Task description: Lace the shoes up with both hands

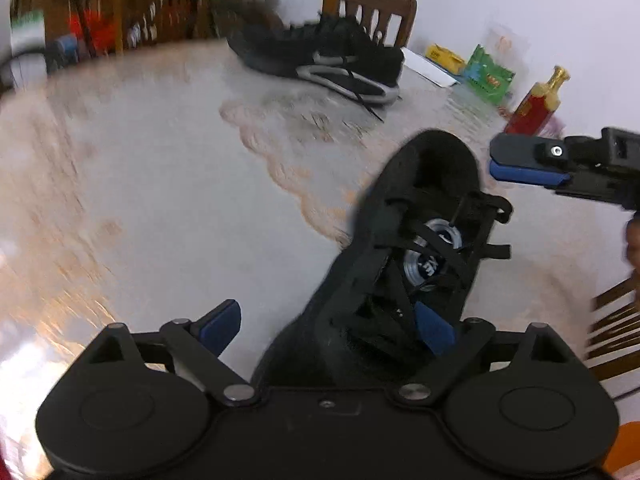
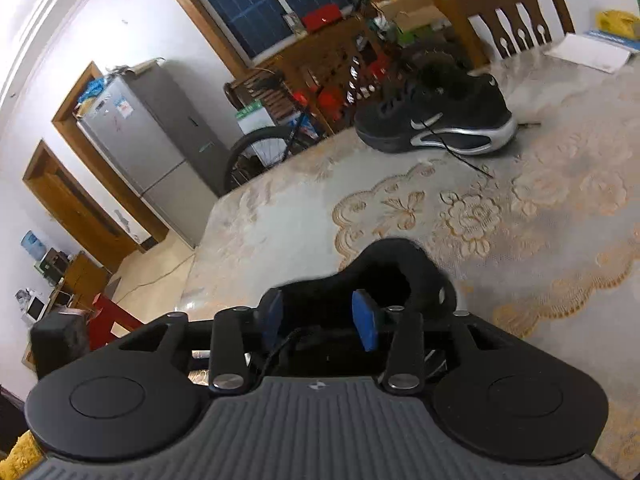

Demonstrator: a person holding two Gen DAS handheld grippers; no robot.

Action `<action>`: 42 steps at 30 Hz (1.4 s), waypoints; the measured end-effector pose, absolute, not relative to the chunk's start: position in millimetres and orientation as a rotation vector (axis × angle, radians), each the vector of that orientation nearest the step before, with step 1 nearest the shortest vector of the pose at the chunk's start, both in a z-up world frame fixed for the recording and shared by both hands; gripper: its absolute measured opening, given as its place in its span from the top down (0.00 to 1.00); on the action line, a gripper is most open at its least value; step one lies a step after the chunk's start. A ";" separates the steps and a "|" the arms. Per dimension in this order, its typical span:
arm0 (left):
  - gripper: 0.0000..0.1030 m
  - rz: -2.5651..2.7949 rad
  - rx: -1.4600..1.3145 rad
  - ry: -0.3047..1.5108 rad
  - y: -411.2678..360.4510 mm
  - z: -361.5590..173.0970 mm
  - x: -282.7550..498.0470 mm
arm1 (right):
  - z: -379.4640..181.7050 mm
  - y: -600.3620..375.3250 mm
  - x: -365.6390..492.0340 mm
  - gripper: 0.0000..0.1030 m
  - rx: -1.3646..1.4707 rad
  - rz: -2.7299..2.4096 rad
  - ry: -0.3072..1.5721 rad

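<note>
A black shoe (image 1: 400,240) lies close in the left wrist view, its black laces (image 1: 436,248) loosely crossed over a silver round thing inside. My left gripper (image 1: 328,328) stands wide open astride its front part; the left pad is clear of the shoe and the right pad sits at the laces. In the right wrist view my right gripper (image 2: 318,320) hangs open over the heel collar of the same shoe (image 2: 396,268), its pads apart and pressing on nothing. From the left wrist view, the right gripper (image 1: 494,158) appears to the right of the heel. A second black shoe (image 1: 328,64) (image 2: 440,120) with silver trim lies further back.
The table has a floral lace cloth (image 2: 520,208); its edge (image 2: 208,220) runs along the left. A red bottle (image 1: 536,108), a green packet (image 1: 488,74), a yellow box (image 1: 444,56) and white paper (image 2: 588,52) stand at the far side. A wooden chair (image 1: 372,4) is behind.
</note>
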State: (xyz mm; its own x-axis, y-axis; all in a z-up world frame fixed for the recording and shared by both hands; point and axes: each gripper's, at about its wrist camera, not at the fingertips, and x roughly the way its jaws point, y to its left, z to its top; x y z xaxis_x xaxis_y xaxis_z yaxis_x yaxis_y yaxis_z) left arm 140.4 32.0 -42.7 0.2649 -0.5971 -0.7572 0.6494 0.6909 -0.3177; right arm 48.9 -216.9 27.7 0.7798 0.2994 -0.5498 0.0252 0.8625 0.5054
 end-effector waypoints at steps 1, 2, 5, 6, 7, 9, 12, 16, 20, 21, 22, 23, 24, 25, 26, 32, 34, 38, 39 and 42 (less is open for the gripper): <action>0.10 -0.846 0.068 0.988 30.5 -43.0 135.5 | 22.8 -218.6 51.8 0.56 0.517 0.156 0.677; 0.10 -0.850 0.075 0.981 29.0 -43.3 130.6 | 17.7 -220.2 54.7 0.56 0.516 0.155 0.688; 0.10 -0.829 0.127 0.946 23.3 -37.1 108.0 | 13.3 -224.2 44.3 0.56 0.529 0.159 0.691; 0.10 -0.807 0.131 0.939 23.1 -35.2 101.0 | 18.6 -224.7 40.7 0.56 0.487 0.209 0.680; 0.10 -0.772 0.136 0.925 22.9 -31.2 93.7 | 24.4 -225.1 37.0 0.56 0.441 0.262 0.668; 0.11 -0.703 0.146 0.897 22.6 -23.3 79.2 | 39.2 -221.7 35.5 0.56 0.259 0.421 0.671; 0.10 -0.603 0.166 0.864 18.1 -6.2 57.7 | 62.6 -207.9 43.9 0.56 -0.170 0.715 0.671; 0.10 -0.423 0.198 0.834 2.5 9.2 30.9 | 82.7 -199.3 67.3 0.56 -0.603 1.004 0.658; 0.10 -0.205 0.138 0.827 -11.3 14.2 10.2 | 62.8 -237.0 105.7 0.56 -0.448 0.941 0.726; 0.10 -0.149 0.100 0.838 -13.6 12.9 6.1 | 57.7 -246.6 115.3 0.56 -0.408 0.923 0.743; 0.10 -0.124 0.068 0.853 -14.1 11.5 3.5 | 52.7 -256.2 124.9 0.56 -0.368 0.906 0.759; 0.10 -0.106 0.034 0.871 -14.2 10.0 1.8 | 41.0 -265.9 128.6 0.57 -0.310 0.889 0.766; 0.10 -0.086 0.002 0.891 -13.6 8.8 -0.3 | 29.4 -271.4 128.5 0.57 -0.284 0.897 0.760; 0.10 -0.066 -0.023 0.907 -12.8 8.3 -1.8 | 18.6 -272.9 125.2 0.57 -0.296 0.927 0.751; 0.10 -0.046 -0.048 0.924 -11.8 7.8 -2.3 | 12.9 -270.4 120.5 0.57 -0.339 0.966 0.743; 0.10 0.055 -0.156 0.983 -7.3 7.3 -2.6 | -11.5 -241.2 56.4 0.62 -0.981 1.383 0.464; 0.10 0.058 -0.154 0.966 -12.5 11.0 -1.7 | -21.6 -235.0 48.6 0.63 -1.161 1.550 0.403; 0.10 0.062 -0.126 0.941 -27.9 15.5 -4.4 | -30.5 -212.6 71.8 0.62 -1.261 1.682 0.434; 0.10 0.065 -0.118 0.940 -31.3 15.3 -5.7 | -32.3 -208.6 79.1 0.62 -1.284 1.694 0.436; 0.10 0.068 -0.121 0.957 -36.3 10.5 -8.7 | -36.9 -196.4 99.9 0.64 -1.345 1.728 0.443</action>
State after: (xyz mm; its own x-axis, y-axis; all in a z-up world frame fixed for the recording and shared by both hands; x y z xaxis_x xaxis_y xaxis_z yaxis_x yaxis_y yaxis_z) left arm -8.7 -36.3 10.5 0.5744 0.0040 -0.8186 -0.1110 0.9911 -0.0730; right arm 99.9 -196.4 -36.9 -0.0297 0.4165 -0.9087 -0.8023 -0.5521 -0.2268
